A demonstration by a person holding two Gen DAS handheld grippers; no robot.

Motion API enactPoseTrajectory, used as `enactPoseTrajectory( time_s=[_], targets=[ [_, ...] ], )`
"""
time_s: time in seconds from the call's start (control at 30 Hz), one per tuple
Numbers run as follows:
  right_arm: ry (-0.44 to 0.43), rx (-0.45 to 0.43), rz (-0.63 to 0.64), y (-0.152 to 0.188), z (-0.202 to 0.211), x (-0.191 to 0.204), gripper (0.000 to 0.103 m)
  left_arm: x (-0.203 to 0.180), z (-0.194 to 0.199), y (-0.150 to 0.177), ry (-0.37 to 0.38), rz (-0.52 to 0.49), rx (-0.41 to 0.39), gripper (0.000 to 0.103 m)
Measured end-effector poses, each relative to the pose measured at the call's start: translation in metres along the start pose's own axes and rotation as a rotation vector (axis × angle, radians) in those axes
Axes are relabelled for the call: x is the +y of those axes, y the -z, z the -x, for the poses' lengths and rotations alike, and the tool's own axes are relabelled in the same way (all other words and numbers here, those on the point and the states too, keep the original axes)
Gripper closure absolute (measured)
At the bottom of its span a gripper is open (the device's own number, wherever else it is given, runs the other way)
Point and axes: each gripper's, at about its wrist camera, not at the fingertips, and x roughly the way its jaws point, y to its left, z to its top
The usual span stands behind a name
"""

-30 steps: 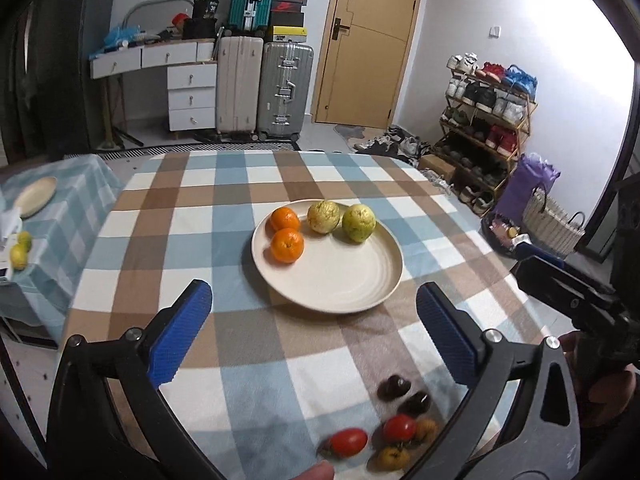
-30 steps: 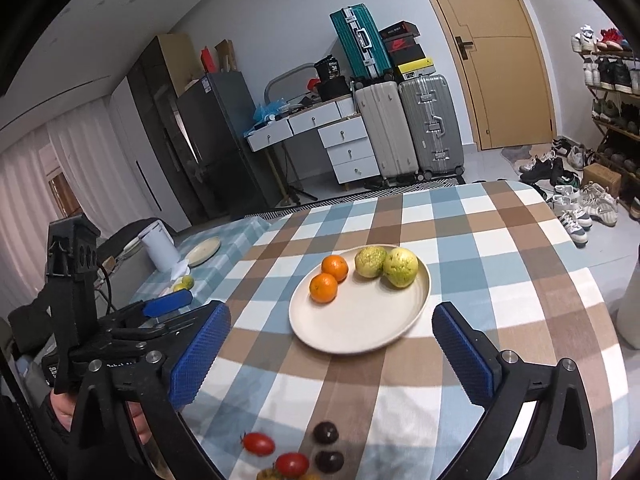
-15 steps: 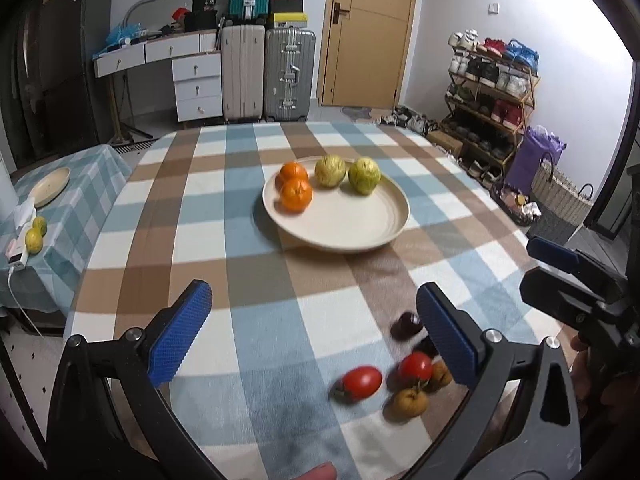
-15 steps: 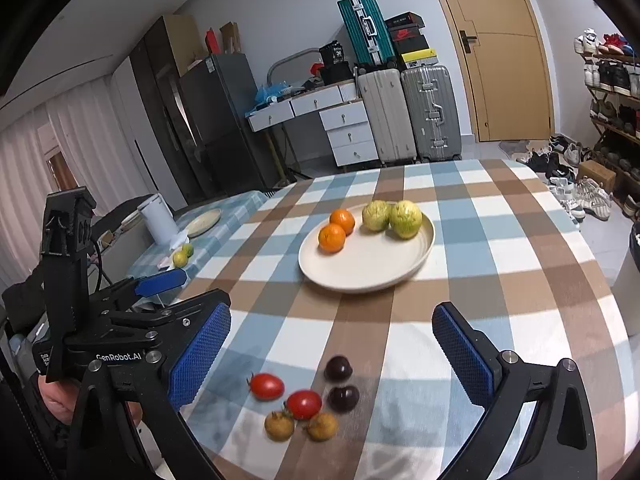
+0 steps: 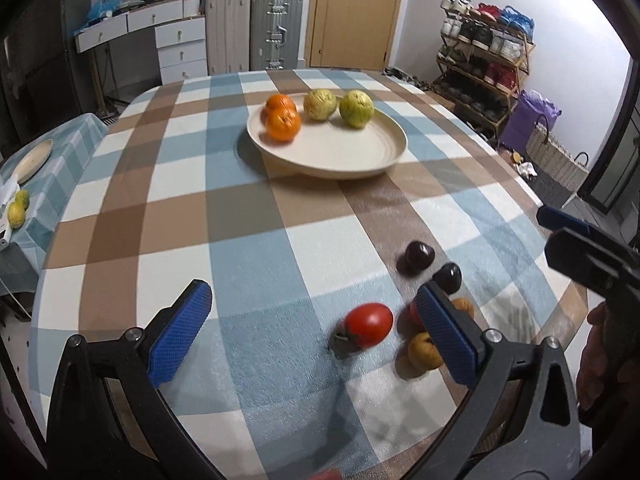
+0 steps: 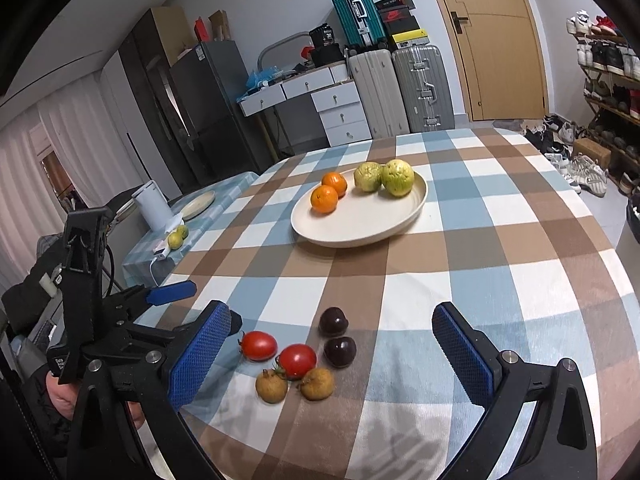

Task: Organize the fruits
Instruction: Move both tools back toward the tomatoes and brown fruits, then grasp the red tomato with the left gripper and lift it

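A cream plate (image 6: 360, 232) (image 5: 328, 160) on the checked tablecloth holds two oranges (image 6: 329, 193) and two green guavas (image 6: 384, 176). Near the table's front edge lie loose small fruits: two red tomatoes (image 6: 259, 345) (image 6: 297, 360), two dark plums (image 6: 333, 321) (image 6: 340, 351) and two brown fruits (image 6: 272, 386) (image 6: 317, 384). My left gripper (image 5: 316, 332) is open and low over the cloth, with a tomato (image 5: 368, 325) just inside its right finger. My right gripper (image 6: 332, 356) is open, with the small fruits between its fingers' line of sight. Neither holds anything.
A side table (image 6: 200, 216) at the left carries a small plate, a white kettle (image 6: 151, 205) and two limes. Suitcases (image 6: 400, 92), drawers and a door stand behind. A shoe rack (image 5: 480, 60) and basket (image 5: 556, 156) stand at the right. The table's rim (image 5: 576, 300) is close to the fruits.
Both grippers have drawn back and come lower toward the near edge, so the small fruits have come up into view and look larger. Both stay open.
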Motion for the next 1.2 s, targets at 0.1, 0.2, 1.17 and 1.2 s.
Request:
enactPoseTrajectory(
  time_s=[0.1, 0.2, 1.17, 1.2],
  targets=[
    [0.000, 0.006, -0.005, 0.001, -0.001, -0.002, 0.000, -0.002, -0.006, 0.004, 0.001, -0.012, 0.017, 0.001],
    [-0.002, 0.011, -0.008, 0.002, -0.003, -0.002, 0.000, -0.001, -0.010, 0.006, 0.013, -0.007, 0.028, 0.001],
    [-0.005, 0.040, -0.034, 0.009, -0.007, -0.007, 0.000, -0.006, -0.028, 0.018, 0.239, -0.016, 0.125, 0.078],
    [-0.005, 0.041, -0.035, 0.009, -0.007, -0.007, 0.000, -0.006, -0.028, 0.018, 0.238, -0.017, 0.120, 0.078]
  ],
)
